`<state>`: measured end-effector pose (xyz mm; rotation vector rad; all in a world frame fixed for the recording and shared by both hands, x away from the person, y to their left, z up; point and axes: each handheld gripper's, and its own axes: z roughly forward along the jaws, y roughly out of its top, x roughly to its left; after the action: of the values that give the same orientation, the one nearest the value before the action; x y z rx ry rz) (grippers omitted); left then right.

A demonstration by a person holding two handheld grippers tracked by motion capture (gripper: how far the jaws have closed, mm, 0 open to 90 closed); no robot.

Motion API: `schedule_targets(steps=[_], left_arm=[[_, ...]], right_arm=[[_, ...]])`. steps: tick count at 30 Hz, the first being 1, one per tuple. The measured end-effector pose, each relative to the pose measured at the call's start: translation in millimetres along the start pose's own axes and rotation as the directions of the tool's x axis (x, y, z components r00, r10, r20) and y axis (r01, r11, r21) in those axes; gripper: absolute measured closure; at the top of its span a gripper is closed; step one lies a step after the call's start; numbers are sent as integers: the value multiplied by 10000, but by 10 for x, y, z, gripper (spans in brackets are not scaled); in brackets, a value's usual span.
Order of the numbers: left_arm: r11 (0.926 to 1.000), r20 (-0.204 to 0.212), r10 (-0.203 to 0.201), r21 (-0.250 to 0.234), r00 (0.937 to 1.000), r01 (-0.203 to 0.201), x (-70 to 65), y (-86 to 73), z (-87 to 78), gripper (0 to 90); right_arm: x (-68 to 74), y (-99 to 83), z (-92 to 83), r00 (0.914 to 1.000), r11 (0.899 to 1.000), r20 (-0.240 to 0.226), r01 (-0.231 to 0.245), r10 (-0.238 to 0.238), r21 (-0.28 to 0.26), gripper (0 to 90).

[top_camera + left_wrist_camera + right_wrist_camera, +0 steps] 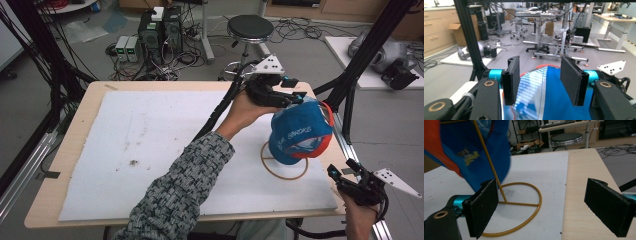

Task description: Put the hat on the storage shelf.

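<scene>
The table (75, 130) carries a white foam sheet (150, 145) over most of its top; the sheet's left half is bare apart from a few dark specks toward 7 o'clock.

Right of centre, a forearm in a grey patterned sleeve (185, 190) reaches from 6 o'clock toward 1 o'clock. Its hand (245, 110) holds the left gripper (295, 99) at the top of a blue cap (297, 132) with orange trim. The cap sits raised on a thin gold wire stand (285, 167) at about 4 o'clock on the sheet.

The high view shows the stand's ring base lying flat on the foam below the cap. The right gripper view adds the upright rod (487, 157) rising from the ring's crossbar (521, 204) into the cap (491, 147).

The left gripper view looks down its own jaws: they stand apart, with the cap's blue and white striped fabric (549, 95) between them. Contact between the pads and the fabric cannot be made out. A grey three-cornered plate (612, 67) lies at 3 o'clock in that view.

Writing: white lettering on the cap's side in the high view, and yellow lettering in the right gripper view, both too blurred to read.

At the far right, at 4 to 5 o'clock off the sheet's corner, the other hand (357, 215) holds the right gripper (336, 172). Its jaws are wide apart and hold nothing. It is near the stand's ring (524, 215), not touching.

Beyond the table at 12 o'clock stand a black stool (250, 27) and computer units (160, 30) among floor cables.
</scene>
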<state>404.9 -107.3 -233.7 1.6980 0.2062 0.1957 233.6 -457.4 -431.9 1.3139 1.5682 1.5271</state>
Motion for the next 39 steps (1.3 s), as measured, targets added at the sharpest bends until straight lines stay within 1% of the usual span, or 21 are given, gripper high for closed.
schedule_targets(steps=[2,3,8,9,13,14,17,18,19,21,22,25,27,29,33,34,35,36,37,38,39], left_arm=[[10000,-175,13,-54,9998,-14,21,-2,-106,497],[10000,-175,13,-54,9998,-14,21,-2,-106,495],[9997,-655,191,-159,9977,-202,70,7,-415,488],[9993,-862,356,-113,9956,-367,83,5,-525,484],[9982,-1332,593,60,9893,-590,101,-22,-777,474],[9983,-1433,585,39,9879,-586,103,-35,-837,471],[9979,-1620,640,73,9847,-636,113,-58,-964,468],[9981,-1846,615,73,9809,-612,122,-83,-1085,465],[9981,-1846,615,73,9809,-612,122,-83,-1085,464],[9984,-2034,569,68,9774,-567,132,-110,-1203,459],[9985,-2255,551,62,9727,-552,134,-141,-1334,449],[9984,-2419,552,54,9687,-555,130,-171,-1434,440],[9984,-2641,568,168,9628,-543,130,-211,-1555,437],[9976,-2940,672,367,9534,-590,112,-262,-1696,421],[9963,-3267,817,517,9416,-685,79,-336,-1883,416],[9963,-3267,817,517,9416,-685,79,-336,-1883,411],[9968,-3405,764,465,9371,-644,74,-372,-1972,408],[9968,-3405,764,465,9371,-644,74,-372,-1972,403],[9970,-3494,744,437,9340,-631,70,-395,-2023,399],[9975,-3701,676,437,9265,-553,57,-443,-2125,395],[9975,-3787,685,439,9230,-560,52,-470,-2177,391]], right_arm=[[2,6,-4,9998,9998,117,154,-156,146,112],[4,2,4,10000,10000,26,88,-88,30,112],[10,0,8,10000,10000,59,54,-55,34,112],[9,-1,10,10000,9999,32,78,-78,77,112],[23,4,7,9997,9995,140,191,-195,269,112],[22,0,18,9999,9998,21,171,-171,139,112],[33,4,14,9996,9991,134,257,-261,328,112],[37,4,16,9996,9991,141,258,-263,328,112],[37,3,19,9995,9991,115,286,-290,317,112],[41,4,20,9995,9991,122,294,-298,319,112],[42,1,26,9995,9992,8,326,-326,241,112],[52,0,29,9995,9991,-18,319,-319,280,112],[56,2,33,9994,9989,39,351,-352,302,112],[61,0,42,9994,9988,-10,334,-334,366,112],[72,1,53,9992,9981,30,393,-395,471,112],[71,0,62,9991,9983,-28,421,-420,410,112],[71,0,66,9990,9982,-57,443,-441,402,112],[74,2,68,9989,9978,-13,477,-476,453,112],[83,2,71,9992,9980,-7,401,-401,490,112],[83,3,82,9990,9979,-46,452,-450,454,112],[83,3,87,9989,9978,-69,469,-466,464,112]])
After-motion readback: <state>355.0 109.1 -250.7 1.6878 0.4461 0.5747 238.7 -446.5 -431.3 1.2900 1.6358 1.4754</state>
